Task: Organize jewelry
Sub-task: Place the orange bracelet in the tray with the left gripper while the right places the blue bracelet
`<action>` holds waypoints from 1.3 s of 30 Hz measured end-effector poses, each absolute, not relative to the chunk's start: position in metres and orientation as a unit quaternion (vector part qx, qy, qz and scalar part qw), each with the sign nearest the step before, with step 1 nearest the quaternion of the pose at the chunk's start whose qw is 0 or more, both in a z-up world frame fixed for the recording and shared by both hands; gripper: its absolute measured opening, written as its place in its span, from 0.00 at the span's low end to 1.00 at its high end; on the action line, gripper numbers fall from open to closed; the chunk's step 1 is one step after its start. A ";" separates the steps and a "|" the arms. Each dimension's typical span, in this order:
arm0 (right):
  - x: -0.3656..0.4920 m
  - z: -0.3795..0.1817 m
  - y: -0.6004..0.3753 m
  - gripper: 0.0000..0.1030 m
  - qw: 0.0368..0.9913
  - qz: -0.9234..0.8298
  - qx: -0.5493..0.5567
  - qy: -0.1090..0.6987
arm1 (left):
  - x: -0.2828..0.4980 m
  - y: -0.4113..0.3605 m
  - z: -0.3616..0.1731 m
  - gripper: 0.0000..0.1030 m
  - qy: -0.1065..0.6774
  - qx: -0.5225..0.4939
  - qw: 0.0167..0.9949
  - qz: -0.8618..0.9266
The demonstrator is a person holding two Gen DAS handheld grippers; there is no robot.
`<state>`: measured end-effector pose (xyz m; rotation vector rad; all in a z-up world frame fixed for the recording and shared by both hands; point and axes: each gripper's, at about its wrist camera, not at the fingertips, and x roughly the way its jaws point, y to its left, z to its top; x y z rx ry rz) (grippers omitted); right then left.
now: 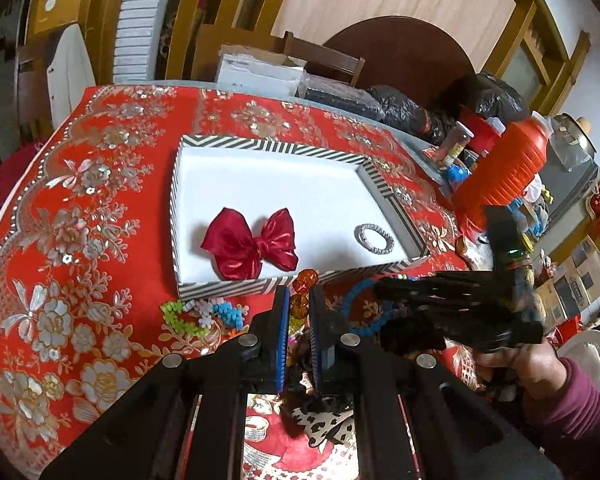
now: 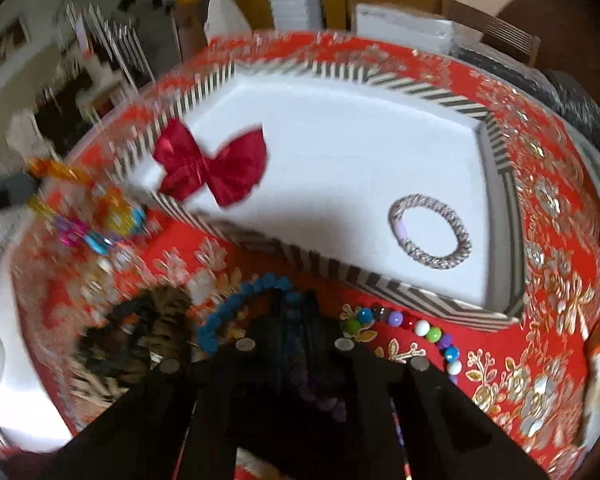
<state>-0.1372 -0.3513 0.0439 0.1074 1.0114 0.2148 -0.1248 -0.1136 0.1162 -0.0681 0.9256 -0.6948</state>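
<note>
Left wrist view: the left tongs [image 1: 299, 308] are clamped on an amber bead bracelet [image 1: 305, 280] just before the striped tray [image 1: 228, 283], which holds a red bow [image 1: 250, 243] and a silver bracelet [image 1: 374, 239]. Right wrist view: the right tongs [image 2: 294, 322] are blurred, so I cannot tell their state; they sit at a blue bead bracelet [image 2: 228, 316] on the counter [image 2: 500, 344].

Striped-rim tray [image 1: 392, 204], white floor, flat on the red cloth. Inside: red satin bow [image 1: 252, 242] at the front left, lying flat; silver braided bracelet [image 1: 374, 239] at the front right, flat, apart from the bow. Amber bead string [image 1: 302, 300] is seen pinched, hanging just outside the tray's front wall. Outside the tray on the cloth: blue bead bracelet [image 2: 236, 316], multicoloured bead string [image 2: 420, 330], pastel bead cluster [image 1: 204, 316], leopard-print scrunchie [image 1: 320, 424].
</note>
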 end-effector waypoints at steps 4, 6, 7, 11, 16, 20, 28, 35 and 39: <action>-0.154 0.074 -0.365 0.08 0.888 0.104 0.080 0.441 | -0.123 -0.118 0.124 0.00 0.430 -0.028 0.842 -0.324; -0.158 0.085 -0.372 0.08 0.894 0.103 0.090 0.427 | -0.123 -0.120 0.129 0.00 0.425 -0.025 0.845 -0.323; -0.161 0.091 -0.376 0.08 0.898 0.100 0.094 0.418 | -0.123 -0.123 0.131 0.00 0.423 -0.024 0.846 -0.323; -0.167 0.105 -0.390 0.08 0.906 0.093 0.113 0.398 | -0.119 -0.131 0.138 0.00 0.416 -0.019 0.850 -0.321; -0.173 0.120 -0.404 0.08 0.913 0.086 0.123 0.380 | -0.113 -0.142 0.141 0.00 0.412 -0.013 0.855 -0.316; -0.176 0.125 -0.410 0.08 0.916 0.078 0.125 0.372 | -0.108 -0.151 0.142 0.00 0.406 0.005 0.862 -0.303; -0.173 0.122 -0.416 0.08 0.915 0.071 0.128 0.375 | -0.094 -0.162 0.140 0.00 0.403 0.024 0.869 -0.285; -0.162 0.120 -0.420 0.08 0.914 0.063 0.127 0.380 | -0.077 -0.167 0.135 0.00 0.404 0.032 0.874 -0.270; -0.150 0.119 -0.426 0.08 0.913 0.054 0.129 0.383 | -0.063 -0.167 0.133 0.00 0.409 0.027 0.874 -0.261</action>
